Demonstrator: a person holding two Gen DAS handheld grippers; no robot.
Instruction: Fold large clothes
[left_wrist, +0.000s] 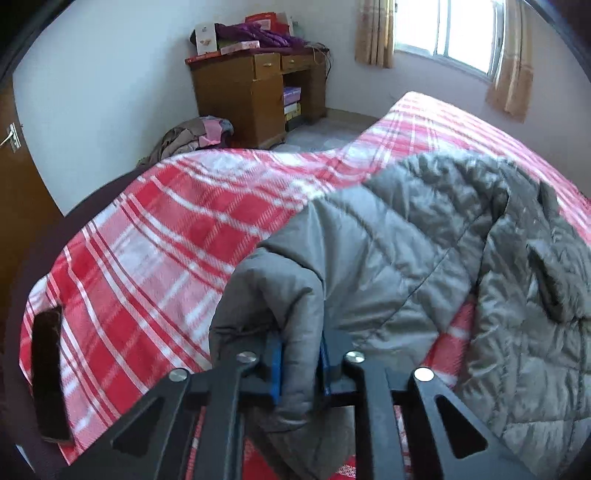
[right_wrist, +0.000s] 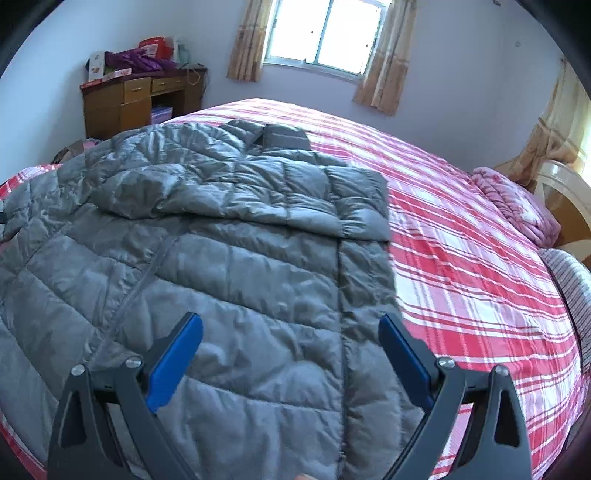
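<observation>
A large grey quilted down jacket (right_wrist: 229, 258) lies spread on a bed with a red and white plaid cover (right_wrist: 461, 258). One sleeve (right_wrist: 258, 192) is folded across its body. My left gripper (left_wrist: 300, 365) is shut on a fold of the jacket (left_wrist: 424, 240), a cuff or hem edge, and holds it lifted above the bed cover (left_wrist: 155, 240). My right gripper (right_wrist: 291, 354) is open and empty, just above the jacket's lower front, its blue pads (right_wrist: 173, 365) wide apart.
A wooden desk (left_wrist: 255, 92) piled with boxes and purple cloth stands at the far wall. A heap of clothes (left_wrist: 192, 136) lies on the floor beside it. A pink quilt (right_wrist: 517, 203) sits at the bed's right end. A dark object (left_wrist: 48, 373) lies on the bed's left edge.
</observation>
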